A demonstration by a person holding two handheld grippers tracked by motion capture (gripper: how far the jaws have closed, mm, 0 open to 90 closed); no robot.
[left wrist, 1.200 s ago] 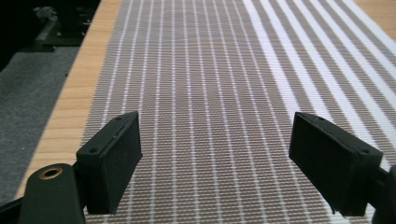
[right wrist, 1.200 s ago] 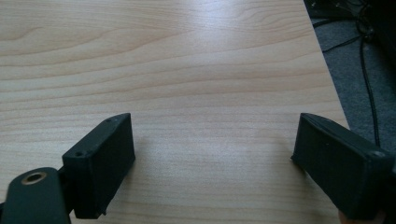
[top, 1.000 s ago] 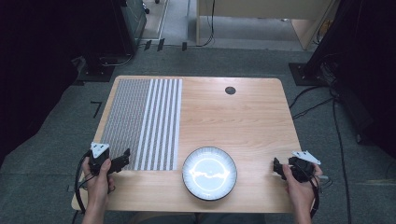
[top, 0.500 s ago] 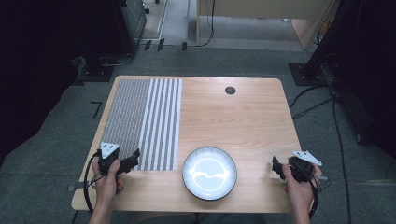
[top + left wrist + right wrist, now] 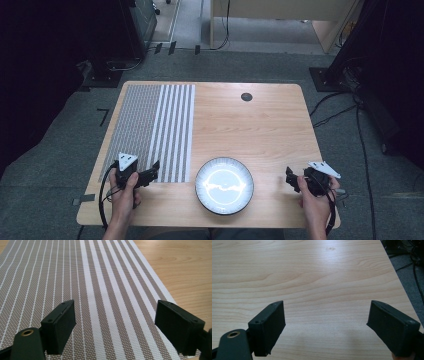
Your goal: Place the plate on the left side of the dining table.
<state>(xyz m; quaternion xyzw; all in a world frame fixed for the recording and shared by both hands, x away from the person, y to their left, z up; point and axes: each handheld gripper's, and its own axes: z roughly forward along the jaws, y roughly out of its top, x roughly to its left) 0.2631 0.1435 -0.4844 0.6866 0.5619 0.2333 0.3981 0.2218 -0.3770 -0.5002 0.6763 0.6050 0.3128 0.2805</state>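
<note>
Table: light wooden table with rounded corners [image 5: 260, 125], on a grey carpeted floor [image 5: 65, 150]; a small round dark grommet [image 5: 246, 97] sits near its far edge, right of centre.
Mat: brown-and-white striped woven placemat [image 5: 155, 127] lies flat on the left half of the table, stripes running from near edge to far edge. Fine, closely spaced white lines on its left part, broad white bands on its right part. In the left gripper view the weave [image 5: 100, 290] reads as a dotted mesh; bare wood shows to its right.
Plate: round dark-rimmed plate with a glossy, glare-washed centre [image 5: 201, 192] rests near the front edge, about midway between the two hands and just right of the mat's near right corner; whether it touches the mat cannot be told.
Left gripper: black two-jaw left gripper [image 5: 153, 172] held in the person's left hand [image 5: 125, 192] over the near edge of the mat, grey three-cornered plate on top, cable looping down to the left. Own view [image 5: 115, 326]: jaws spread wide, nothing between them, only mat beneath.
Right gripper: black two-jaw right gripper [image 5: 290, 177] held in the right hand [image 5: 312, 197] at the near right corner of the table, well apart from the plate. Own view [image 5: 325, 326]: jaws wide apart and empty, over bare wood; table's right edge and floor cables [image 5: 412, 255] at upper right.
Surroundings: dark equipment stands [image 5: 112, 50] and loose cables [image 5: 335, 107] on the floor beyond and right of the table.
</note>
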